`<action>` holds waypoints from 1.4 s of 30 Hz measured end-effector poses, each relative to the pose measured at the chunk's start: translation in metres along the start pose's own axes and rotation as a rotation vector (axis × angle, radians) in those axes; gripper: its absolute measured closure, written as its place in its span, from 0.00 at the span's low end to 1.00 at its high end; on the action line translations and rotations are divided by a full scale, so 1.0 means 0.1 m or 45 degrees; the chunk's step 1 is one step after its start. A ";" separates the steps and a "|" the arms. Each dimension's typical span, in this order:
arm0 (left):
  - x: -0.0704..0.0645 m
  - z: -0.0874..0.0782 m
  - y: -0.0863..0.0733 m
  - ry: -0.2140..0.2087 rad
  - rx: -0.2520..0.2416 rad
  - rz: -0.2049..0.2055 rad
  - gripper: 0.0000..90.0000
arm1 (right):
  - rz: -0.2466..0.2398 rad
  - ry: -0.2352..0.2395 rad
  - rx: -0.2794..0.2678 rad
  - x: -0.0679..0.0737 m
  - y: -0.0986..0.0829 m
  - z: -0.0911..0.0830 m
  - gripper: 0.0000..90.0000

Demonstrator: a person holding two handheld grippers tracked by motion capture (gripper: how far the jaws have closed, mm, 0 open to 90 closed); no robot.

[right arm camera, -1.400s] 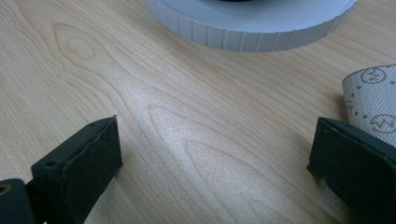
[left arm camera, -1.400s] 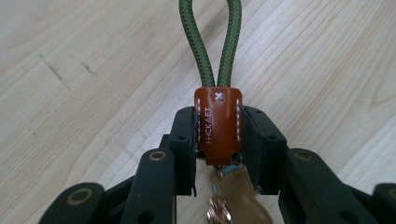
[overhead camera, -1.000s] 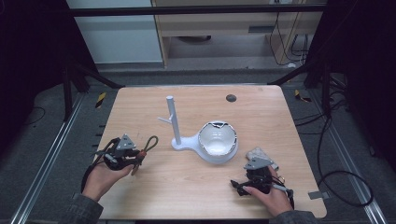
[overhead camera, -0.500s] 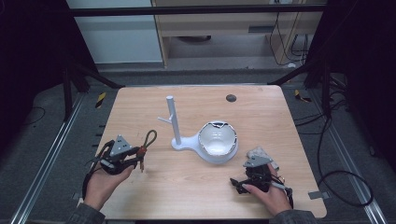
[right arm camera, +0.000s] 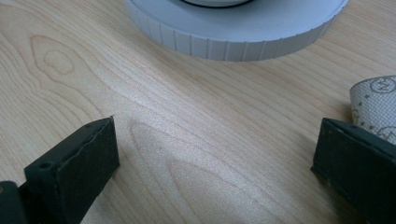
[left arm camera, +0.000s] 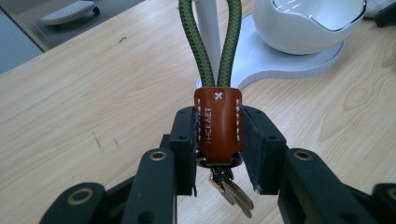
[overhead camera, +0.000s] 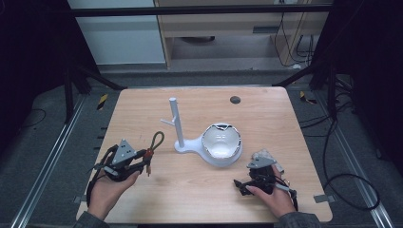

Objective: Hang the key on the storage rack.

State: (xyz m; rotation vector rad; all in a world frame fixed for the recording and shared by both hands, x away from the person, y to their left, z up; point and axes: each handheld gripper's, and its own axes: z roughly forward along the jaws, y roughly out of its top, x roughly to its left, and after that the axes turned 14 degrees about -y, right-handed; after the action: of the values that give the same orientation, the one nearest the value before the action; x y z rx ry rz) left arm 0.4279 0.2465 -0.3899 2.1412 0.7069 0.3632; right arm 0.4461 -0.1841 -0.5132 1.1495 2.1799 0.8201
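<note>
Left gripper point(left arm camera: 218, 140) clamped on keychain's brown leather tab point(left arm camera: 218, 126); green cord loop point(left arm camera: 210, 42) standing up past the jaws, keys point(left arm camera: 233, 193) dangling below. In high view, left gripper point(overhead camera: 142, 159) low over table's near-left area, loop point(overhead camera: 156, 140) pointing toward white stand point(overhead camera: 177, 124), short of it and apart. Stand upright on flat white base, small side peg point(overhead camera: 166, 122) on its left, white bowl-shaped dish point(overhead camera: 221, 142) on same base to the right.

Right gripper point(overhead camera: 244, 183) parked near table point(overhead camera: 266, 109) front-right, jaws wide apart, holding nothing, just beside base rim point(right arm camera: 233, 42).

Step in hand, as judged: carrying keychain to stand for hanging. Loop not yet on post or peg.

Next move likely needs: lift so loop clears peg tip or post top, keep loop open and square to target, thread over, then release. Risk: soft cord flopping or closing, catching the post off-centre.
</note>
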 end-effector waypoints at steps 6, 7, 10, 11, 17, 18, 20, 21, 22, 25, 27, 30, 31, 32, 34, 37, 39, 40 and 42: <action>-0.08 -0.04 0.05 -0.012 -0.028 0.013 0.74 | 0.010 -0.004 0.004 0.01 0.00 -0.01 0.00; -0.10 -0.04 0.07 -0.014 -0.032 0.017 0.74 | 0.011 -0.005 0.005 0.01 0.00 -0.01 0.00; -0.14 -0.06 0.11 -0.017 -0.053 0.024 0.74 | 0.016 -0.008 0.008 0.01 0.00 -0.01 0.00; -0.15 -0.07 0.12 -0.019 -0.062 0.024 0.74 | 0.015 -0.008 0.004 0.01 -0.01 -0.01 0.00; -0.16 -0.07 0.16 -0.026 -0.068 0.031 0.74 | 0.012 -0.013 0.001 0.01 -0.01 -0.02 0.00; -0.16 -0.07 0.16 -0.025 -0.069 0.030 0.74 | 0.011 -0.013 0.001 0.01 -0.01 -0.02 0.00; -0.16 -0.07 0.17 -0.027 -0.074 0.028 0.74 | 0.013 -0.012 0.002 0.01 -0.01 -0.02 0.00; -0.17 -0.08 0.17 -0.025 -0.078 0.030 0.74 | 0.013 -0.012 0.002 0.01 -0.01 -0.02 0.00; -0.17 -0.08 0.18 -0.028 -0.083 0.029 0.74 | 0.018 -0.012 0.005 0.02 -0.01 -0.02 0.00; -0.18 -0.09 0.20 -0.029 -0.088 0.032 0.74 | 0.018 -0.012 0.005 0.02 -0.01 -0.02 0.00; -0.18 -0.09 0.21 -0.025 -0.089 0.037 0.74 | 0.018 -0.012 0.005 0.02 -0.02 -0.02 0.00; -0.18 -0.10 0.22 -0.026 -0.095 0.033 0.74 | 0.019 -0.012 0.005 0.02 -0.02 -0.02 0.00; -0.18 -0.10 0.22 -0.026 -0.095 0.034 0.74 | 0.018 -0.012 0.005 0.02 -0.02 -0.02 0.00; -0.18 -0.10 0.22 -0.026 -0.100 0.033 0.74 | 0.019 -0.012 0.005 0.02 -0.02 -0.02 0.00; -0.18 -0.10 0.23 -0.024 -0.103 0.037 0.74 | 0.019 -0.012 0.005 0.02 -0.02 -0.02 0.00; -0.19 -0.11 0.25 -0.024 -0.109 0.035 0.74 | 0.019 -0.012 0.005 0.02 -0.02 -0.02 0.00; -0.19 -0.11 0.27 -0.023 -0.112 0.036 0.74 | 0.019 -0.012 0.005 0.02 -0.02 -0.02 0.00; -0.18 -0.10 0.28 -0.024 -0.113 0.035 0.74 | 0.019 -0.012 0.005 0.02 -0.02 -0.02 0.00; -0.18 -0.08 0.31 -0.021 -0.113 0.033 0.74 | 0.019 -0.012 0.005 0.02 -0.02 -0.03 0.00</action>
State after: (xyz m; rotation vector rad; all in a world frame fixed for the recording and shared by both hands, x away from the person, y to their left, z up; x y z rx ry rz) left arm 0.4210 0.2257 -0.3604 2.0683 0.6427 0.3830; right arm 0.4426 -0.1841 -0.5131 1.1708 2.1687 0.8153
